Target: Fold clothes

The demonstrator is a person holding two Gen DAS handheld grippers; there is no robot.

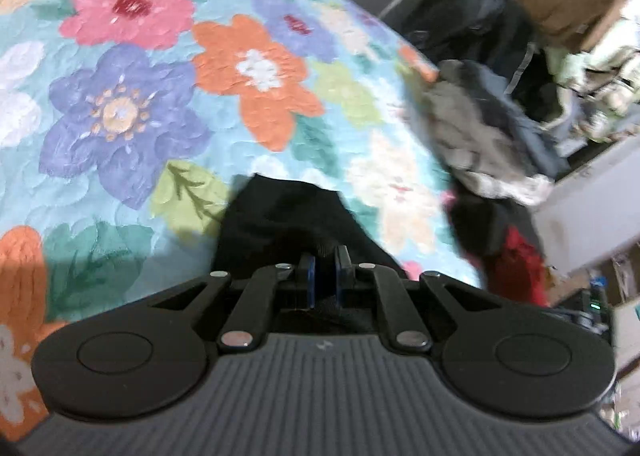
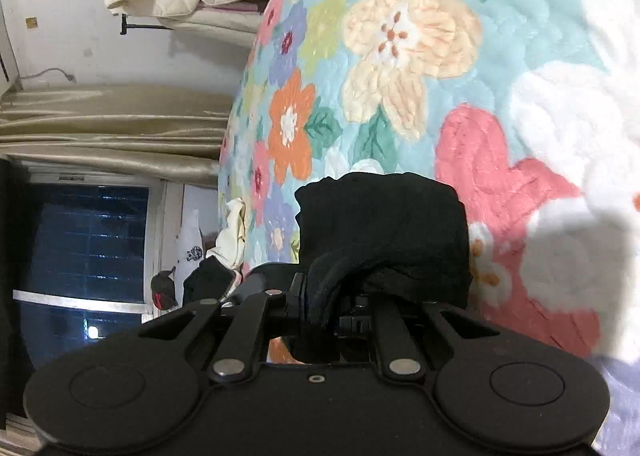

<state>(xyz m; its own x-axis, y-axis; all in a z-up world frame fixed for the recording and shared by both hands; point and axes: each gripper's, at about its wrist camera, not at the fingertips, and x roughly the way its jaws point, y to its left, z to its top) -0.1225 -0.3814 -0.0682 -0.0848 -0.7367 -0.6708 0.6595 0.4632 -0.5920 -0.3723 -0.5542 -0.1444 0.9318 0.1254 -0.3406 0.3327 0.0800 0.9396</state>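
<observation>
over the flowered bedspread, the left claw is pinching a black garment between nearly closed fingers. the right claw is gripping the same black cloth, which is bunching over its fingers. a heap of clothes is lying beside the bed.

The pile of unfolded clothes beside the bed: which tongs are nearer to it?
Left. The left tongs, shut on a black garment, have the pile just ahead-right. The right tongs view shows no such pile.
</observation>
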